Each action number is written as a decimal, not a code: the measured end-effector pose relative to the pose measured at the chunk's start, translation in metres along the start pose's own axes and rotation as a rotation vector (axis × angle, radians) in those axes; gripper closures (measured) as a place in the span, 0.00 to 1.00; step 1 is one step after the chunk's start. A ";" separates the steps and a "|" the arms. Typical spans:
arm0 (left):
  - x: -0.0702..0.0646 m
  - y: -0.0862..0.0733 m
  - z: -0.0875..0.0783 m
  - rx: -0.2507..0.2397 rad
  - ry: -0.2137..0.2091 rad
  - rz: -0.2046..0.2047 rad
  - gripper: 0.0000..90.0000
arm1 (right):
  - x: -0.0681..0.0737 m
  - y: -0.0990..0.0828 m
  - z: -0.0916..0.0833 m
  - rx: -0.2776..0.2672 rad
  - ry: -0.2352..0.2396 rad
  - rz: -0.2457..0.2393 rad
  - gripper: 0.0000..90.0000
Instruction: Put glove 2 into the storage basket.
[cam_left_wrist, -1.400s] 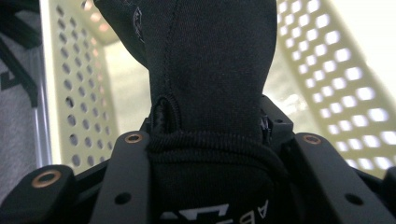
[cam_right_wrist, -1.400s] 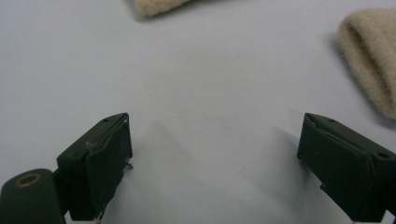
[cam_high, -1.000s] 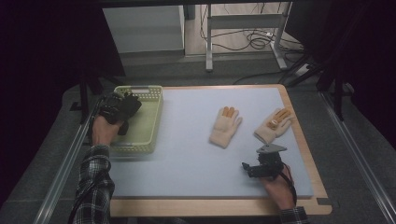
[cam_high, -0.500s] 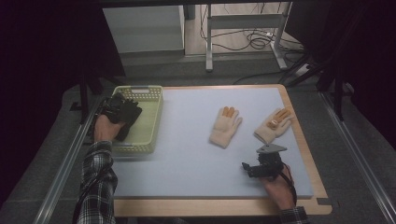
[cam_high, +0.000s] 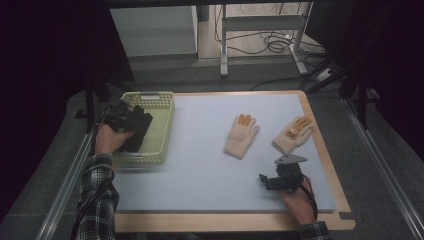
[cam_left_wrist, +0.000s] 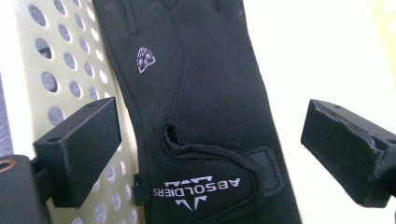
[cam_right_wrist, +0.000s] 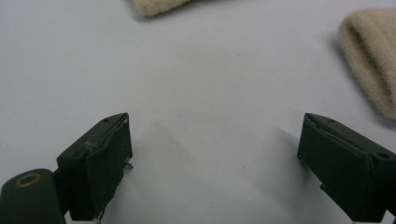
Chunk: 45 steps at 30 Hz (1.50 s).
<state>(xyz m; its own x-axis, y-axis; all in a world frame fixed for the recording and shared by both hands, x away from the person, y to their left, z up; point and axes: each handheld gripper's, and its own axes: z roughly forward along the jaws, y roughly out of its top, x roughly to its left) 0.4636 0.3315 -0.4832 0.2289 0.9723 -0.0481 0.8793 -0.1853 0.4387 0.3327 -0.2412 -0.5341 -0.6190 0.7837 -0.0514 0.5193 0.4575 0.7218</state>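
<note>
- My left gripper (cam_left_wrist: 210, 140) is hemmed in by the perforated pale-green plastic basket (cam_high: 162, 125) walls.
- Ahead of my right gripper (cam_right_wrist: 215, 163): two cream knitted gloves (cam_high: 241, 136); bare mat between.

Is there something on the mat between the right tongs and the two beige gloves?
Nothing visible. The right tongs stand open over bare blue mat, and the stretch up to the nearer beige glove and the second beige glove is free.
</note>
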 end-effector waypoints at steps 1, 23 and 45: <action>0.000 -0.001 -0.002 -0.014 -0.008 -0.003 0.04 | 0.000 0.000 0.000 0.000 0.000 0.000 0.11; -0.020 -0.025 -0.034 -0.222 -0.092 0.079 0.00 | 0.000 0.000 0.000 0.000 0.000 -0.002 0.11; -0.052 -0.049 -0.055 -0.340 -0.146 0.155 0.00 | 0.000 0.000 0.000 0.003 0.000 -0.001 0.11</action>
<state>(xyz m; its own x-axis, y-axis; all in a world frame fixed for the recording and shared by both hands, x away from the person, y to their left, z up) 0.3858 0.2976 -0.4524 0.4266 0.9014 -0.0739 0.6468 -0.2470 0.7215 0.3328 -0.2412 -0.5340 -0.6192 0.7835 -0.0523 0.5206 0.4596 0.7195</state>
